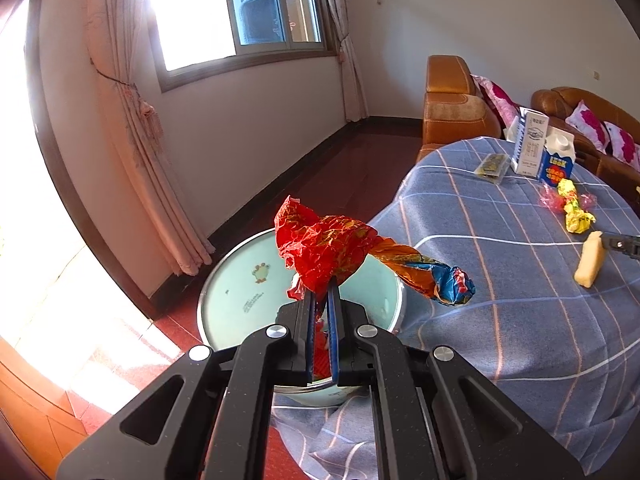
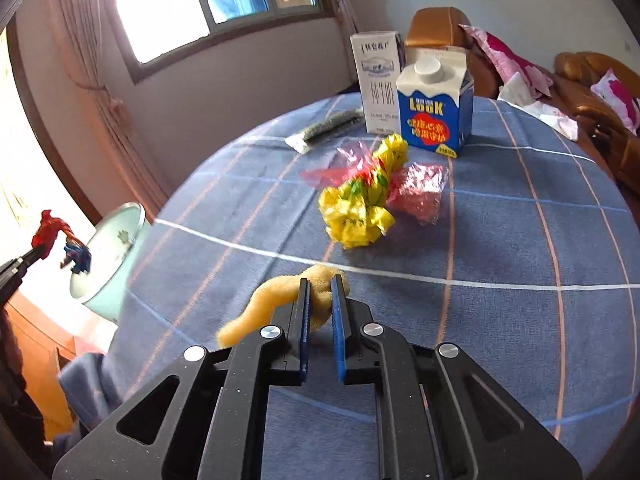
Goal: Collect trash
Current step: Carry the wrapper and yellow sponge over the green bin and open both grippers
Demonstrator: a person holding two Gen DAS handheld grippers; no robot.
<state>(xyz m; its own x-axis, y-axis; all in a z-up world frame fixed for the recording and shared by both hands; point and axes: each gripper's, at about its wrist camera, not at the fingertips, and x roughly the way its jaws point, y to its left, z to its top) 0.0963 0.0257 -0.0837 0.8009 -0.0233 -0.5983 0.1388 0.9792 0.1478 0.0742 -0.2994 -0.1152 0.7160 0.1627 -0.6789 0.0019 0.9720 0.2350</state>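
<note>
The left gripper (image 1: 320,300) pinches a crumpled red wrapper (image 1: 324,248), its fingers pressed close on the bunched foil. The wrapper's twisted orange and blue tail (image 1: 440,276) sticks out to the gripper's right. Directly below and beyond the gripper stands a pale green bin (image 1: 248,280) with a metal rim and a small cartoon print inside; the wrapper hangs over its mouth. To the gripper's right the bench (image 1: 500,320), draped in a blue checked cloth, carries the remaining litter.

The right gripper (image 2: 320,296) is low over the bench (image 2: 500,280), its fingers nipping a yellow spongy strip (image 2: 276,300) whose long end curls away to the gripper's left and lies on the cloth. Ahead of the gripper lie a scrunched yellow wrapper (image 2: 360,204) and a clear pink wrapper (image 2: 420,192) just beside it. Farther ahead stand a white milk carton (image 2: 378,80) and a blue carton (image 2: 436,108) with a white cap, touching or nearly so. A dark flat packet (image 2: 328,124) lies left of the cartons. Brown sofas (image 2: 592,88) with pink cushions sit beyond the bench.
</note>
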